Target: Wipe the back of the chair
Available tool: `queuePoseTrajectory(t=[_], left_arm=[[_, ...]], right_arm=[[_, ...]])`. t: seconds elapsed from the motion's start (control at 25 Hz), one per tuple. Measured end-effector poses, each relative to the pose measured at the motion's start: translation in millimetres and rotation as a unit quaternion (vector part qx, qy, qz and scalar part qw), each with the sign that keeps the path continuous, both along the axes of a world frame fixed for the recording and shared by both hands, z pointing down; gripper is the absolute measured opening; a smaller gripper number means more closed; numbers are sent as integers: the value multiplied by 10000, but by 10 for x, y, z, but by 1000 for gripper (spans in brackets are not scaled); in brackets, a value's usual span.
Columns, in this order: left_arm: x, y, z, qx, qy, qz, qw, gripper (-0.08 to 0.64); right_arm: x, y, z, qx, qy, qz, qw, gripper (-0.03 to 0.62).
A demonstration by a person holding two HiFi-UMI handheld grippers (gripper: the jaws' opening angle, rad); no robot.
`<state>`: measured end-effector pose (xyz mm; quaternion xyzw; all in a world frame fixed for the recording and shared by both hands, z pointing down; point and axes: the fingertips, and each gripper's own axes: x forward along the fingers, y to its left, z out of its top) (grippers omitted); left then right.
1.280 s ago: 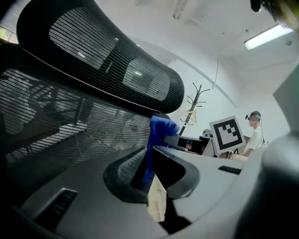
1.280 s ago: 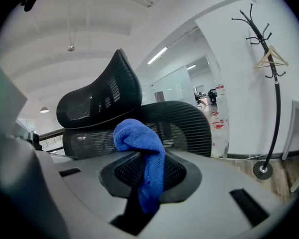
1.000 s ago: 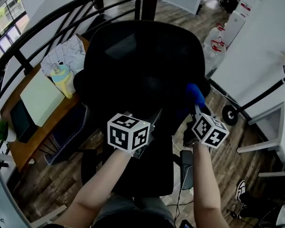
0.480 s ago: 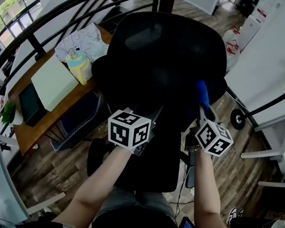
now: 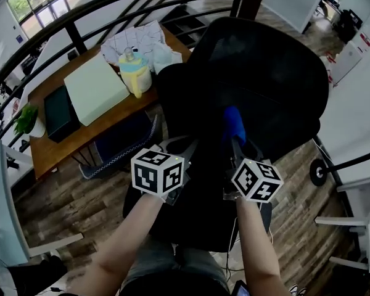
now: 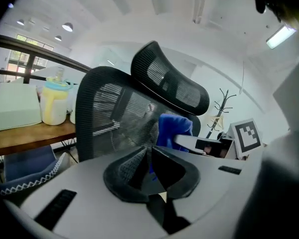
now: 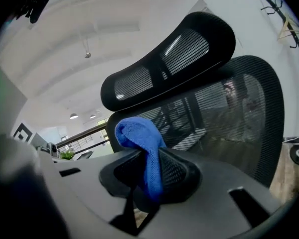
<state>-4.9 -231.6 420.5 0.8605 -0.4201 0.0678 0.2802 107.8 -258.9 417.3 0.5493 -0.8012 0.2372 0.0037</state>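
A black mesh office chair back [image 5: 265, 73] is seen upright, upper right; a bunched blue microfibre cloth [image 5: 234, 123] is held at its lower centre.

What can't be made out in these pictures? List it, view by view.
Head view: whether the cloth touches the chair; blue against black mesh shows neither gap nor contact.
Head view: the chair's wheels, hidden under its back and the person's arms.
Head view: print on the paper on the desk, too small.
Left gripper view: the chair's lower back, behind the body of the left gripper.

Wooden desk [image 5: 60, 144] — bottle [image 5: 134, 73], pale box [image 5: 97, 89].
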Motion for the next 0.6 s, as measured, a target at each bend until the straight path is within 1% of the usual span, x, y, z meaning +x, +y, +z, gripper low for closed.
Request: queuePoseTrajectory(t=[0.16, 0.28, 0.4, 0.6], left_arm=[[-407, 2, 80, -58, -110, -389, 9992, 41], [-660, 21, 163, -164, -97, -631, 9978, 41], [-832, 79, 236, -261, -100, -789, 9965, 41], [-1026, 110, 362, -402, -151, -981, 9942, 41]], right_arm=[[-520, -69, 100, -66, -69, -468, 9989, 84], [-885, -101, 210, -149, -92, -820, 9965, 84], [-1163, -114, 313, -251, -93, -1106, 9935, 84], [-1503, -193, 483, -400, -84, -1376, 9896, 84]])
